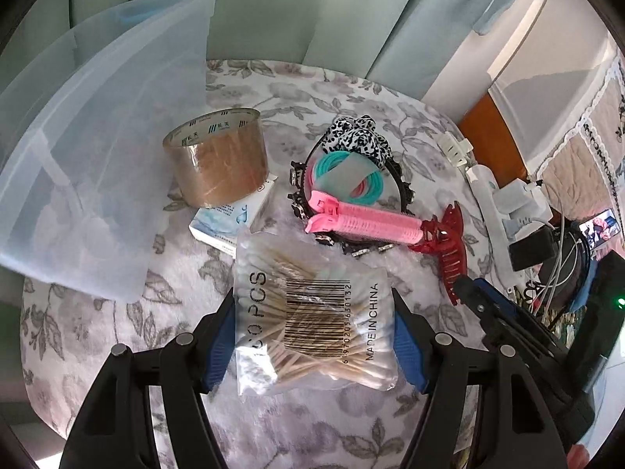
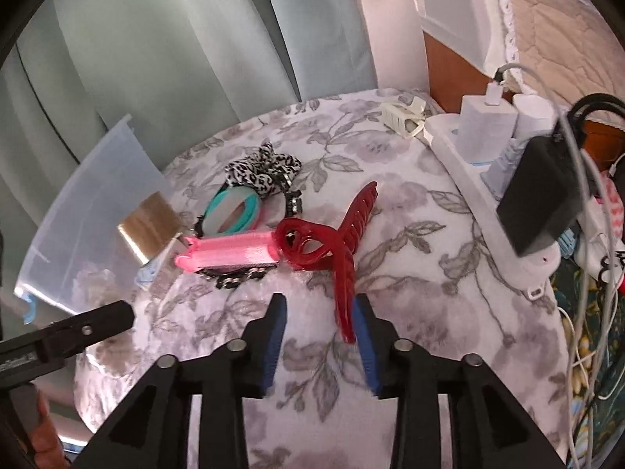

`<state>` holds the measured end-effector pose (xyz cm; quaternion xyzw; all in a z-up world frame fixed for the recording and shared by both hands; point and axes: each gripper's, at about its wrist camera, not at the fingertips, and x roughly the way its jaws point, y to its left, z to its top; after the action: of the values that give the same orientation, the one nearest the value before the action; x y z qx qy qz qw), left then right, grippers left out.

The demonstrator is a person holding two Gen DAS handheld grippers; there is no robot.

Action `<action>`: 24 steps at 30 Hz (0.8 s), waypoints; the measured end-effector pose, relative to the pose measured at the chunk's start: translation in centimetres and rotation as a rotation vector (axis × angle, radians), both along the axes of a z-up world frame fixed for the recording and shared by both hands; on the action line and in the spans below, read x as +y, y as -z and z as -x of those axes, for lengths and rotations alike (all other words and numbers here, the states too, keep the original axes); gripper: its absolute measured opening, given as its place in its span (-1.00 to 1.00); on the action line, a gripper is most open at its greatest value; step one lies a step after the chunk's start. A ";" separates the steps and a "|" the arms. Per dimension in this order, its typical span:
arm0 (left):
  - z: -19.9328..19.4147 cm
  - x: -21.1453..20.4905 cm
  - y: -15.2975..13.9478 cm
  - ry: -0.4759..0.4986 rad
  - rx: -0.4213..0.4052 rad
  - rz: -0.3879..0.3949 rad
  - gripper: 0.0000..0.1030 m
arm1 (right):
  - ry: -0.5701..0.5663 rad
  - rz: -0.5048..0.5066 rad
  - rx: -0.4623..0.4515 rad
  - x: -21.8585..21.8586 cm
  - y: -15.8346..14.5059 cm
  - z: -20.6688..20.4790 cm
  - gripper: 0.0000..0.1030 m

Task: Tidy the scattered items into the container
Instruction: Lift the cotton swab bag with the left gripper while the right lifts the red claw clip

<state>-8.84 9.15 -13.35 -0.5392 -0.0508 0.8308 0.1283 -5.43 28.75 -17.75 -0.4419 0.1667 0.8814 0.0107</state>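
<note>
A clear bag of cotton swabs (image 1: 312, 312) lies on the floral cloth between the fingers of my left gripper (image 1: 314, 332), which is open around it. A roll of brown tape (image 1: 216, 158) stands on a small white box (image 1: 230, 217) beside the clear plastic container (image 1: 90, 156). A pink hair roller clip (image 1: 363, 221), teal and pink hair ties (image 1: 349, 179), a leopard scrunchie (image 1: 357, 136) and a black headband lie together. A red claw clip (image 2: 332, 242) lies at my right gripper (image 2: 320, 336), which is open, one clip end by its right finger.
A white power strip (image 2: 480, 211) with chargers, a black adapter (image 2: 543, 203) and cables runs along the table's right edge. A cream claw clip (image 2: 402, 117) lies at the far side. Curtains hang behind the round table. The container (image 2: 90, 211) stands at the left.
</note>
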 end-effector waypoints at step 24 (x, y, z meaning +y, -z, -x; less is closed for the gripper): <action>3.5 -0.6 3.0 0.016 -0.067 -0.049 0.39 | 0.082 -0.005 0.014 0.0 2.6 5.4 0.18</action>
<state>-12.32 8.57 -16.39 -0.5638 -0.0711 0.8097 0.1465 -10.85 28.78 -20.40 -0.4287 0.1828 0.8835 0.0468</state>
